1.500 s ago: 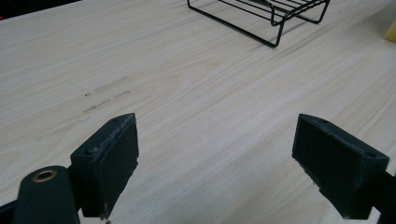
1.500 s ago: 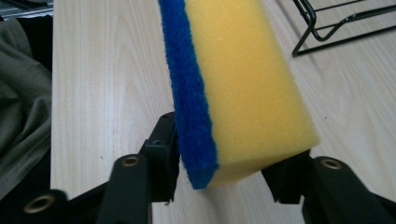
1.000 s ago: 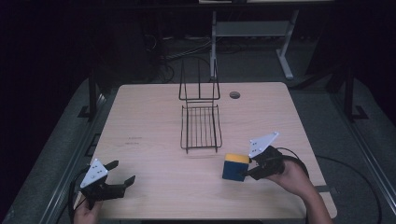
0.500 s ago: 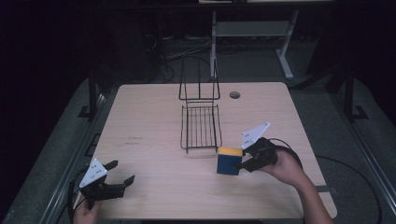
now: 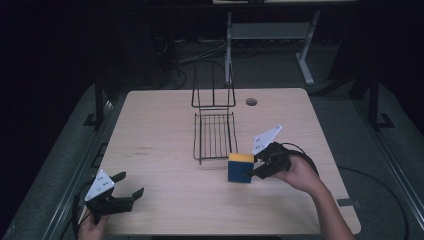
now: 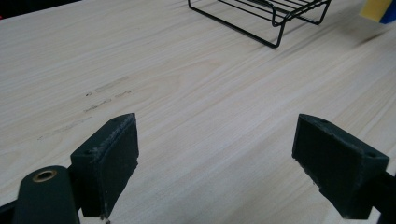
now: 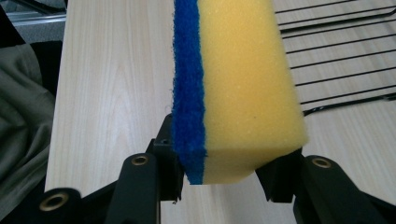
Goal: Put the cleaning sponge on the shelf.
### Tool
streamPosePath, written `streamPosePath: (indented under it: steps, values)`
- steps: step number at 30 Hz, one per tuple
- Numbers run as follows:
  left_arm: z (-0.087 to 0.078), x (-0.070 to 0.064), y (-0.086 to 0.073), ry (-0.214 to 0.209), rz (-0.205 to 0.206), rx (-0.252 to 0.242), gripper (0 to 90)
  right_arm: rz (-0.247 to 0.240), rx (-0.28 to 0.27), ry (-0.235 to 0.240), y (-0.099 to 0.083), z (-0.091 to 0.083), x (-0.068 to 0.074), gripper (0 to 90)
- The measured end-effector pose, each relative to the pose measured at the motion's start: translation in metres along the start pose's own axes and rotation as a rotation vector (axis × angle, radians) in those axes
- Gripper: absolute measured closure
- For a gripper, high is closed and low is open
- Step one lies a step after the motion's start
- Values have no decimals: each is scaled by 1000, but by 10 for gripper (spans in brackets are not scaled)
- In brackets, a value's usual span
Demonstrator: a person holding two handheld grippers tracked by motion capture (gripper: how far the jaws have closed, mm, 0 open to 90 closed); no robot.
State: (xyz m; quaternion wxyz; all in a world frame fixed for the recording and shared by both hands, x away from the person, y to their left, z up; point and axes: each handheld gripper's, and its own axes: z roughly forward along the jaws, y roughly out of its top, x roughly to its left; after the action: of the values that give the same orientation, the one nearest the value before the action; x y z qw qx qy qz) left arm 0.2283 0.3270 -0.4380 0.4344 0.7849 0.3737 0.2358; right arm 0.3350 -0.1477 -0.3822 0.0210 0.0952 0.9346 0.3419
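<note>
A: Your right tongs (image 5: 254,169) grip the sponge (image 5: 240,167) by its end, held just off the wire rack (image 5: 215,135)'s near corner

B: Soft foam, could slip or snag on the wires. Left tongs (image 5: 126,184) spread wide, idle on the tabletop (image 5: 165,125)

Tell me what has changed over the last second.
The right gripper, shut on the sponge, carried it up the table and leftward, close to the wire rack's near right corner. The left gripper stayed open at the table's near left edge; the rack did not move.
</note>
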Motion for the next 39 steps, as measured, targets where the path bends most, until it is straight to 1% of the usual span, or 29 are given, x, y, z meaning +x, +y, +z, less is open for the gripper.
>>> streamPosePath:
  steps: [1,3,5,7,10,12,15,16,19,21,23,24,25,28,30,32,33,36,38,39]
  values:
    - [0,0,0,0,-1,-2,141,-1,-5,1,2,0,-3,564]
    - [0,0,0,0,-2,-3,141,-1,-3,-2,3,0,-4,564]
    - [-1,0,0,1,-3,-3,141,0,-18,2,6,-1,-7,564]
    - [-1,0,0,1,-3,-2,141,0,-15,-1,7,-1,-7,565]
    - [0,0,0,0,-3,-2,141,-10,-21,2,13,-3,-10,564]
    - [0,0,0,0,-2,-2,141,-10,-13,-2,15,-3,-11,564]
    - [-1,0,0,1,-2,-3,141,-11,-7,-2,21,-4,-16,564]
    - [0,0,0,3,-3,-5,141,-19,-9,0,23,-4,-17,565]
    - [-1,0,0,3,-3,-7,140,-15,-9,3,26,-4,-20,565]
    - [-1,1,0,3,-2,-4,141,-27,1,-1,32,-4,-23,566]
    - [0,0,0,3,-3,-6,141,-25,1,-4,33,-5,-23,565]
    - [-1,0,0,2,-2,-5,141,-29,-12,-4,35,-5,-25,566]
    - [-1,0,1,3,-1,-3,141,-26,-15,0,37,-5,-28,566]
    - [-1,1,1,5,0,-6,141,-23,-7,-8,41,-6,-32,566]
    - [-1,1,0,2,-3,-4,141,-14,-19,-9,44,-7,-35,566]
    - [-1,1,0,2,-4,-4,141,-10,-20,-5,45,-7,-37,566]
    - [-1,1,0,1,-2,-5,141,-11,-11,-12,46,-5,-39,566]
    - [-1,1,0,3,-3,-6,141,-9,-8,-13,48,-5,-41,566]
    - [-1,1,0,3,-2,-8,141,-12,-3,-20,52,-4,-46,566]
    - [-1,1,0,1,-1,-8,141,-10,-10,-24,53,-4,-47,566]
